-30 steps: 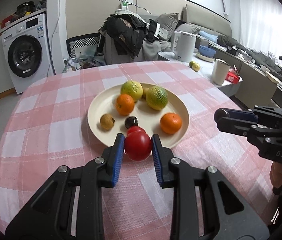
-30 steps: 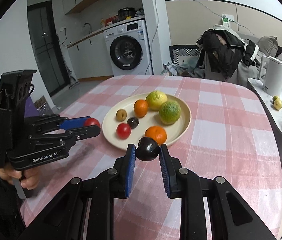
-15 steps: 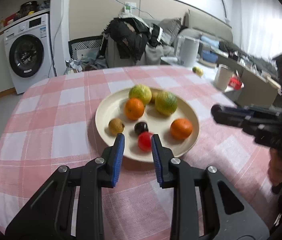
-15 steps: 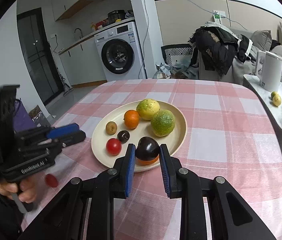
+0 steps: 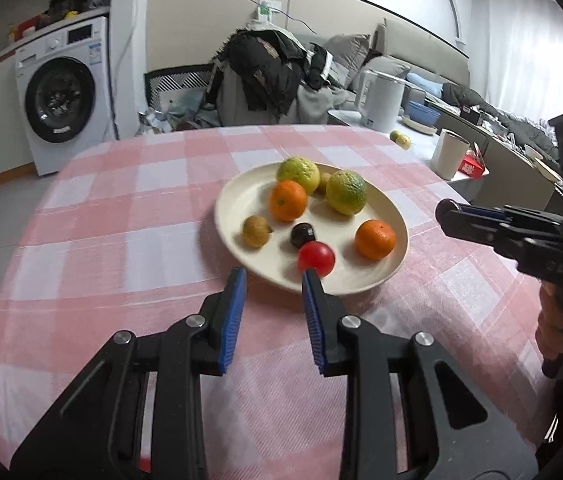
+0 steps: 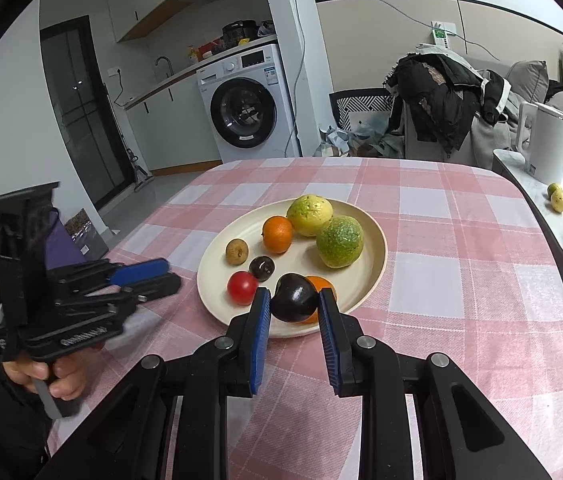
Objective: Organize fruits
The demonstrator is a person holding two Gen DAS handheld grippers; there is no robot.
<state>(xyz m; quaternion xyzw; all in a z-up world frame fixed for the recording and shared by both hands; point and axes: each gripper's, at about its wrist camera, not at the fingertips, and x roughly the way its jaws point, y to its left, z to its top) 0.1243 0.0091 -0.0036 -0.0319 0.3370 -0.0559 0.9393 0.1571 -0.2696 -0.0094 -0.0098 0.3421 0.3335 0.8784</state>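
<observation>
My right gripper (image 6: 294, 304) is clamped on a dark plum (image 6: 294, 303), hovering over the plate's (image 6: 377, 240) near rim. My left gripper (image 5: 273, 280) is spread wide with nothing in it; the red tomato (image 5: 316, 258) sits on the plate just past its right fingertip.

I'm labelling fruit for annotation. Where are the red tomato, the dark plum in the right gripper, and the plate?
red tomato (image 5: 316, 258), left wrist view, its centre
dark plum (image 6: 294, 298), right wrist view, its front
plate (image 5: 237, 196), left wrist view, bare inside
</observation>
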